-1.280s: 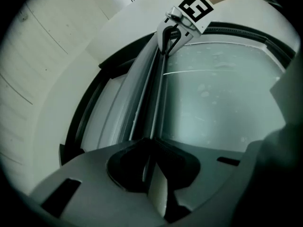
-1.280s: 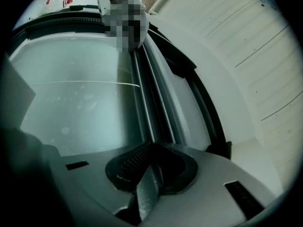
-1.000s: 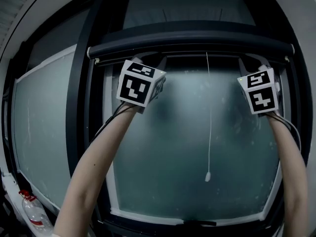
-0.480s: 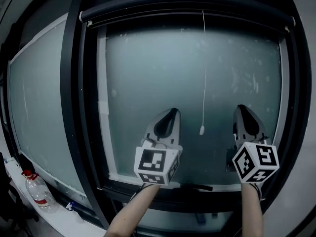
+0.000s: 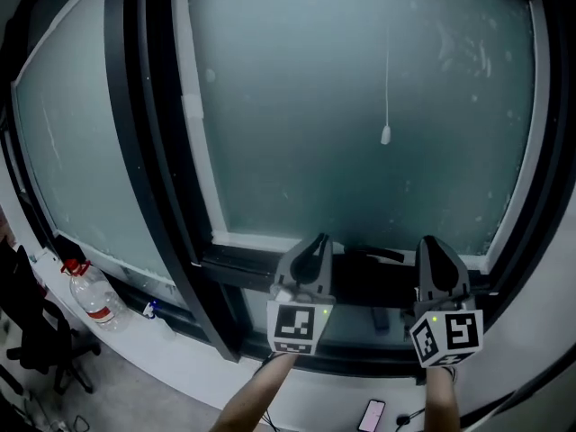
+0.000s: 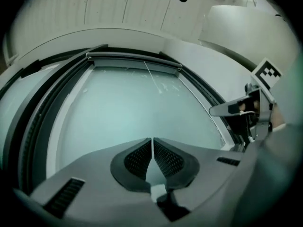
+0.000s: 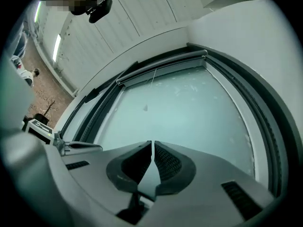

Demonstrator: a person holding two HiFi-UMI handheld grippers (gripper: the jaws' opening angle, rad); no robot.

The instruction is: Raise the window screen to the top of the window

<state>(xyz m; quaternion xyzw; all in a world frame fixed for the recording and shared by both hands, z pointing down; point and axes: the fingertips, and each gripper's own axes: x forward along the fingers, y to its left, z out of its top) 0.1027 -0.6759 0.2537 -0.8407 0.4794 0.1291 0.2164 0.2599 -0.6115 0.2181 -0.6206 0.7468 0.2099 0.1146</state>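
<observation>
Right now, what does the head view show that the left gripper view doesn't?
Head view only: a bottle at lower left, a phone at the bottom edge, and the weight ending the cord. Left gripper view only: the roller across the window's top, and the left gripper's tongs seen head-on, shut with nothing between them. Both: the glass, the cord and the right gripper.

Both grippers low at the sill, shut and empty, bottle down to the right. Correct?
No. In the head view the bottle stands down to the left, not the right. The left gripper and right gripper are low at the sill, shut and empty.
</observation>
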